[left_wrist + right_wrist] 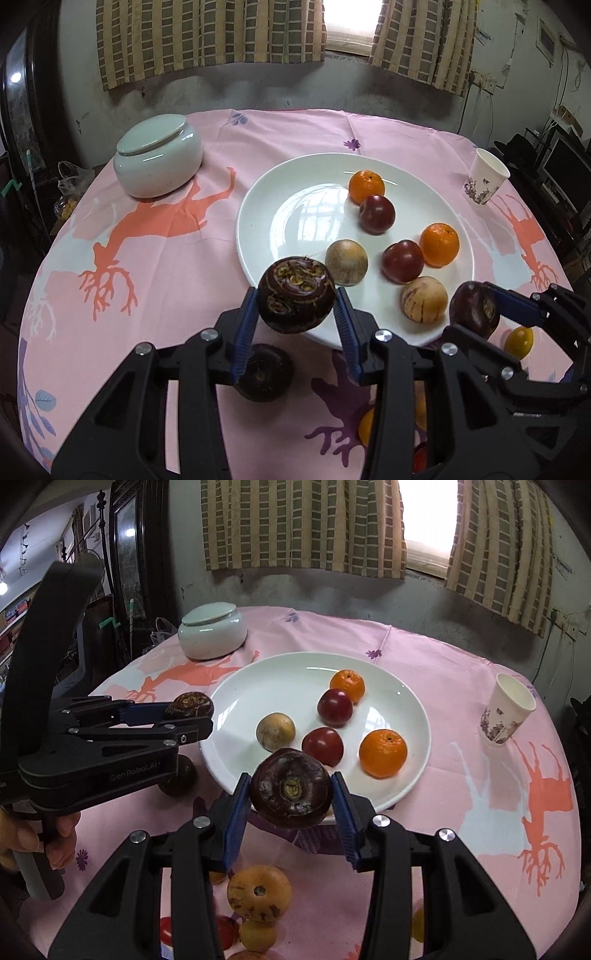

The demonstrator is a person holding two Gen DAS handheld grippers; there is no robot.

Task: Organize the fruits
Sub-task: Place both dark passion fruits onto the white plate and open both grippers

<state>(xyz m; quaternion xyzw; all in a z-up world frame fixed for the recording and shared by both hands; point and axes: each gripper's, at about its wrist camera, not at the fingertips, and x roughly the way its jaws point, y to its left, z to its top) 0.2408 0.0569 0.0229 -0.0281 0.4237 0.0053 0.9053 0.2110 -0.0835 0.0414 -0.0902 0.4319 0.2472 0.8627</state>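
While above the plate's (258, 206) near rim, each tool (295, 317) (291, 794) clamped around a dark purple fruit (295, 293) (291, 786).

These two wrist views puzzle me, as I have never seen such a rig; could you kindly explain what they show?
A person holds two handheld grippers, each with a fisheye camera looking along its jaws. In the left view, the left gripper is shut on a dark purple fruit. In the right view, the right gripper is shut on a second dark fruit. Ahead, a white plate of oranges and other fruit sits on the pink tablecloth, with a lidded jar and paper cup.
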